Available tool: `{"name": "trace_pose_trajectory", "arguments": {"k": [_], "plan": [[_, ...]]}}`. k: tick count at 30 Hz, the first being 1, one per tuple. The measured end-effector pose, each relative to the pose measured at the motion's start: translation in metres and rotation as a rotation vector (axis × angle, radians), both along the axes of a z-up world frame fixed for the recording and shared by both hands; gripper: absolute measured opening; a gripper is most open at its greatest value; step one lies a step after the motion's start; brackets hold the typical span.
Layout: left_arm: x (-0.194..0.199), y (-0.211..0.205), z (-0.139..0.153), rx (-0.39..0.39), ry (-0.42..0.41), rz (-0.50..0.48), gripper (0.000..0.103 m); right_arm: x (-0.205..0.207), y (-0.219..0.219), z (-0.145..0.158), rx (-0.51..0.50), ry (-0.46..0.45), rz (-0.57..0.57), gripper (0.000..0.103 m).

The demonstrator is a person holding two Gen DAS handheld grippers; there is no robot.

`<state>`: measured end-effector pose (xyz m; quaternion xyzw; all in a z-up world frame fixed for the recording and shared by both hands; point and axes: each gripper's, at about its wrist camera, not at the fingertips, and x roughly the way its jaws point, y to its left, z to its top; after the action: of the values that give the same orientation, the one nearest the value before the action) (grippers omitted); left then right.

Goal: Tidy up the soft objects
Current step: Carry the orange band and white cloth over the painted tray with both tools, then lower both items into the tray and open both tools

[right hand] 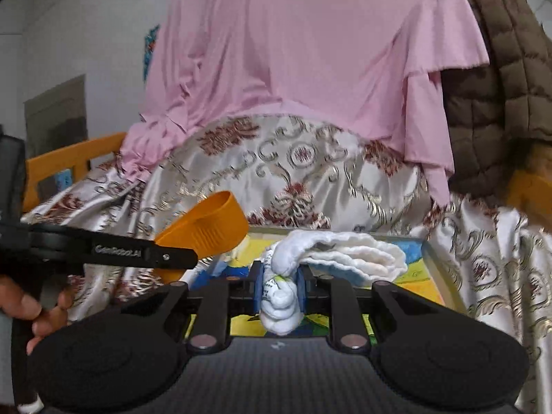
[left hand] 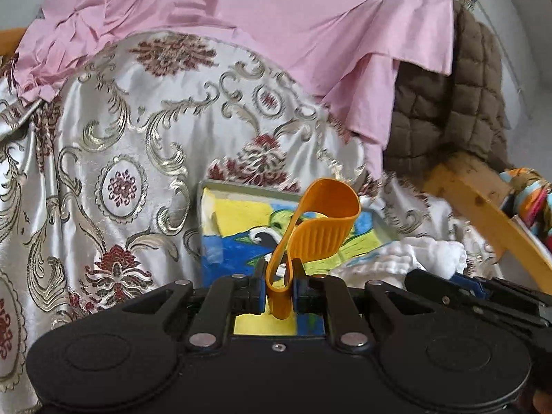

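The framed painting [left hand: 238, 227] lies partly hidden (under white cloth [right hand: 345, 252]).

Both views evenly lit, soft daylight, no hard shadows. Sheen and mild glare on the silver satin floral-patterned cloth [left hand: 114, 145], strongest at its left edge. Pink draped cotton fabric [right hand: 310, 51] reads flat and slightly washed out. Motion blur smears the satin pattern in the right wrist view. Fisheye bends the edges; corners vignette dark. Near black gripper housings look soft.
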<state>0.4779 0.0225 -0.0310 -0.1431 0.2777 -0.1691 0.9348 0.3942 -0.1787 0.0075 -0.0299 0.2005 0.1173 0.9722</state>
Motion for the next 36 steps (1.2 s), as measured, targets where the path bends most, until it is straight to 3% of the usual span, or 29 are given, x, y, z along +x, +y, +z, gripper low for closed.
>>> {"name": "trace_pose_trajectory", "arguments": {"k": [8,21,25,27,36], "plan": [[0.021,-0.008,-0.029,0.031,0.087,-0.05,0.014,0.053,0.006,-0.027,0.042,0.125,-0.067,0.022],[0.035,-0.011,-0.058,0.044,0.221,-0.054,0.018,0.076,0.014,-0.052,-0.003,0.254,-0.111,0.025],[0.035,-0.011,-0.057,0.039,0.221,-0.059,0.02,0.08,0.011,-0.056,-0.014,0.287,-0.129,0.027],[0.032,-0.012,-0.056,0.055,0.205,-0.057,0.027,0.079,0.009,-0.058,-0.009,0.296,-0.134,0.028],[0.019,-0.008,-0.043,0.055,0.158,-0.044,0.049,0.074,0.002,-0.051,-0.001,0.317,-0.135,0.055]]}}
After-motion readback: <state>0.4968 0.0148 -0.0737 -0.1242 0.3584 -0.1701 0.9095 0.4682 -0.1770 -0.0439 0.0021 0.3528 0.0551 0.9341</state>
